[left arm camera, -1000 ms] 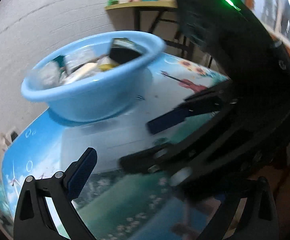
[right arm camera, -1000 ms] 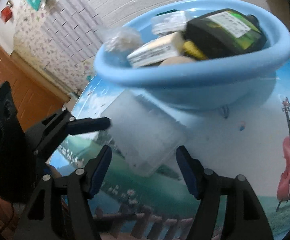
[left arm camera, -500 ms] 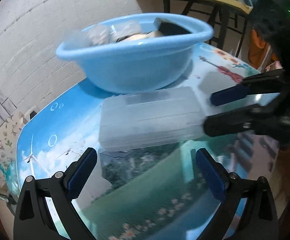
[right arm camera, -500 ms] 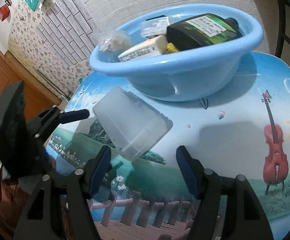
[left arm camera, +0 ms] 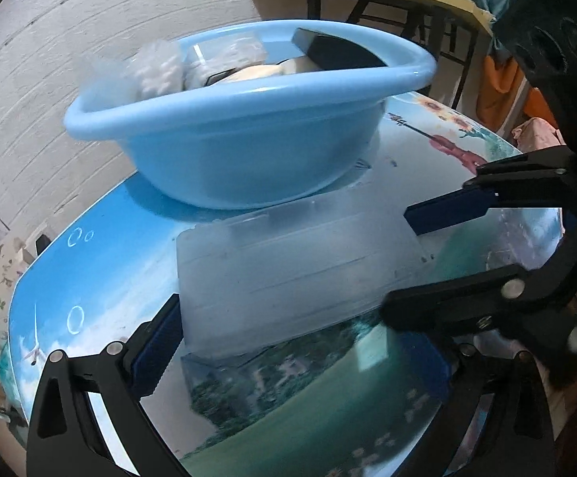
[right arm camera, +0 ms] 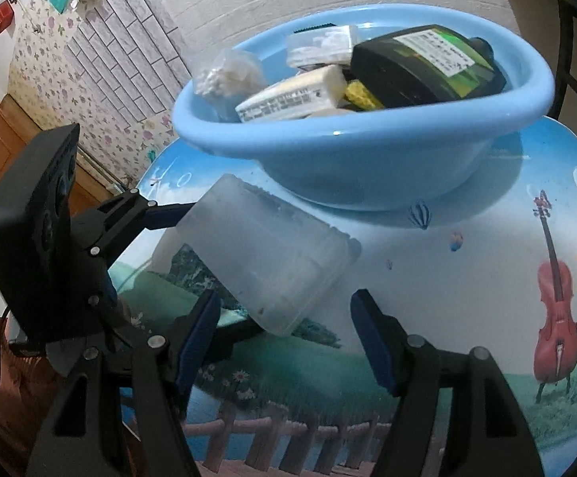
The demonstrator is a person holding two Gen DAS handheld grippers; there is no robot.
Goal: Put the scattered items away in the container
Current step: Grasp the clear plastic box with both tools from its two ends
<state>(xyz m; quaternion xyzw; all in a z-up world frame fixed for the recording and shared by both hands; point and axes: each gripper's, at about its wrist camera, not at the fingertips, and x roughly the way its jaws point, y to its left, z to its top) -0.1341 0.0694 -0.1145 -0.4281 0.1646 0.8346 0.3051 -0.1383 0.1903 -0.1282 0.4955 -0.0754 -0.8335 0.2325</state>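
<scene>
Frosted plastic box (left arm camera: 288,274), loose on the table (left arm camera: 90,278) half a second before, now sat tilted between both tongs: the left gripper (right arm camera: 193,262) spread around one end, the right gripper (right arm camera: 284,330) spread around the other, just before the blue basin (right arm camera: 368,159).

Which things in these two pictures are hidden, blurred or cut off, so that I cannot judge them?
- Left wrist view: the left gripper's right finger is behind the right gripper.
- Both views: whether the clear box touches the table; blur and its own body hide the underside.
- Basin bottom: buried under the bottle and packets.
</scene>
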